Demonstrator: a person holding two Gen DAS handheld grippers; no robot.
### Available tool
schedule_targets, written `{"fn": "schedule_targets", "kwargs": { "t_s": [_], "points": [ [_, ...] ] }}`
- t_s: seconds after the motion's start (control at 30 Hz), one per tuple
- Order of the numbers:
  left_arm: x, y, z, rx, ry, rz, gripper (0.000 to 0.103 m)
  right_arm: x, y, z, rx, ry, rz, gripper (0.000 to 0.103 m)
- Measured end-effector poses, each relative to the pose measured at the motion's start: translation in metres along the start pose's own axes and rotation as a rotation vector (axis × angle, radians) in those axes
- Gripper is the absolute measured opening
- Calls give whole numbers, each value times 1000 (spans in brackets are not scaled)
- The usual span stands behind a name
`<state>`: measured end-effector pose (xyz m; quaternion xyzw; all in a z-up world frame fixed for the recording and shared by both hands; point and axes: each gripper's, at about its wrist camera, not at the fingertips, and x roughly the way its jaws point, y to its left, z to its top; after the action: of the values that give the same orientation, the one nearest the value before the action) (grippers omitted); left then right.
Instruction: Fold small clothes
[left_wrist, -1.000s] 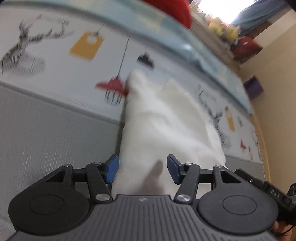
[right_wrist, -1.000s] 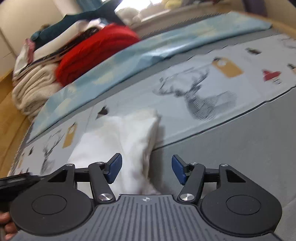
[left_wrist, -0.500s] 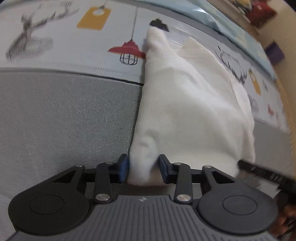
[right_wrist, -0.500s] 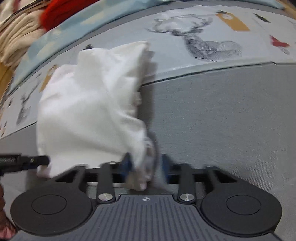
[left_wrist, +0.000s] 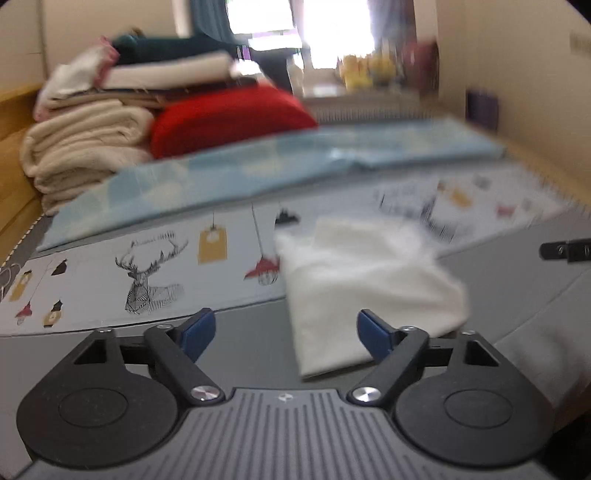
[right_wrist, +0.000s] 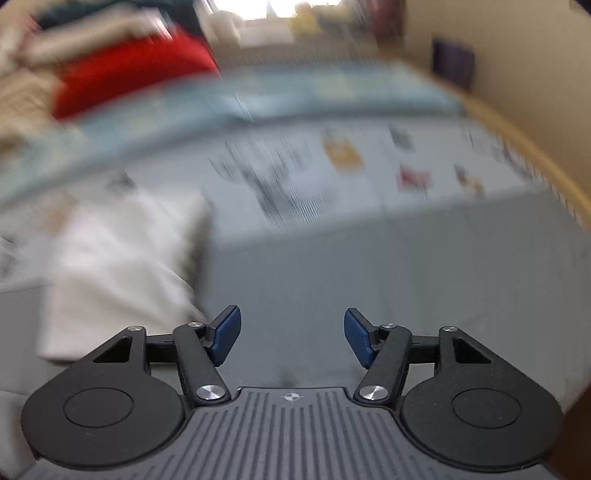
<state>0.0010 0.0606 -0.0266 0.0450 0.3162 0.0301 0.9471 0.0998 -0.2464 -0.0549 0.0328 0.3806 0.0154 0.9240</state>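
Now both claws have just sprung open, left claw and right claw, nothing between the jaws; the white garment lies folded on the bed, released so the fold settles flat.

Half a second ago each tool pinched a near corner of the white cloth. Since then the jaws of both have been opening; the left tool and the right tool stand wide with nothing between them. Both have pulled back and up. The cloth lies released on the bed, flatter than before.
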Motion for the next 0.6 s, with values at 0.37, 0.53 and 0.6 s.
{"fn": "schedule_targets", "kwargs": {
  "t_s": [0.37,0.53,0.6],
  "points": [
    [-36,-26,-60,-198,140,18,94,-109,28,-83,-125,-120,168,90],
    [-26,-32,-65,-174,155,7,94,-96,27,-84,-39,-46,172,90],
    [-25,-32,-66,-172,152,15,94,-96,32,-85,-37,-45,171,90]
  ]
}}
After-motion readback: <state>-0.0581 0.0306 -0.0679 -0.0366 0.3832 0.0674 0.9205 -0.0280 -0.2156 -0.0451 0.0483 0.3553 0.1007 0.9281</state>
